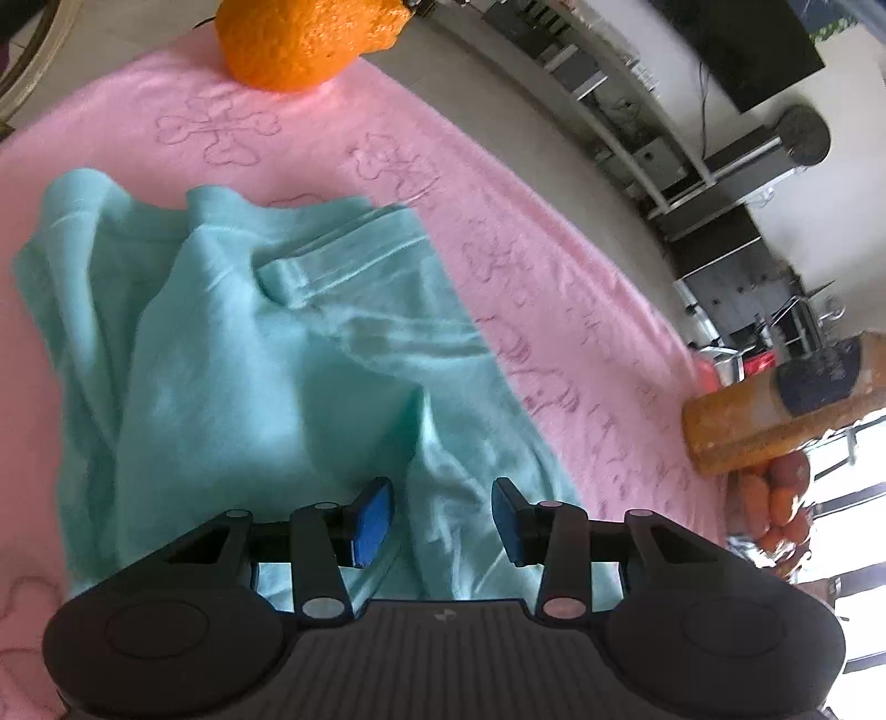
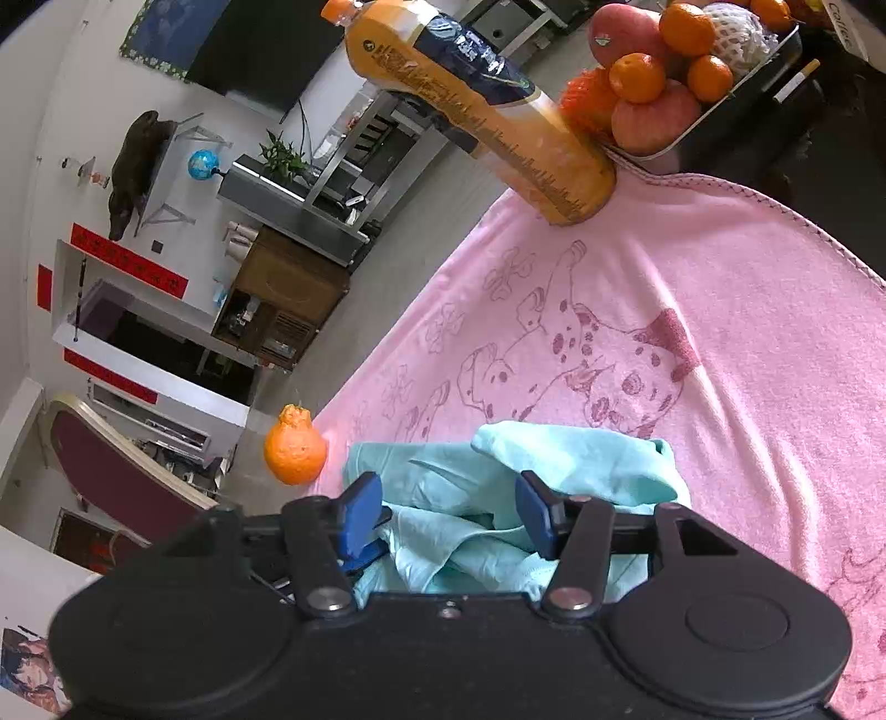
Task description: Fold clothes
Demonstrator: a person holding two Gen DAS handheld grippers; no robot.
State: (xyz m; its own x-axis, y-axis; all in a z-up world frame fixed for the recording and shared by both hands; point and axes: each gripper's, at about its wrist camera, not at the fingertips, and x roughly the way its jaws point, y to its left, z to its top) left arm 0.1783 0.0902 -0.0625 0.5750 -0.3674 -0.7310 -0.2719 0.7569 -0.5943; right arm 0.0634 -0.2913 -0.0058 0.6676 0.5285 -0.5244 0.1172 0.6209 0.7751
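A crumpled mint-green garment (image 1: pixel 266 343) lies on a pink blanket (image 1: pixel 526 232) printed with dogs. In the left wrist view my left gripper (image 1: pixel 443 518) hovers over the garment's near edge, blue pads apart, nothing between them. In the right wrist view the same garment (image 2: pixel 531 476) sits bunched just ahead of my right gripper (image 2: pixel 448 518), whose fingers stand open above the cloth, with folds showing between them but not pinched.
An orange (image 1: pixel 299 39) rests at the blanket's far edge (image 2: pixel 294 451). A tall orange juice bottle (image 2: pixel 482 111) stands on the blanket corner beside a tray of fruit (image 2: pixel 681 72). Beyond the table lie floor, shelves and a chair (image 2: pixel 111 471).
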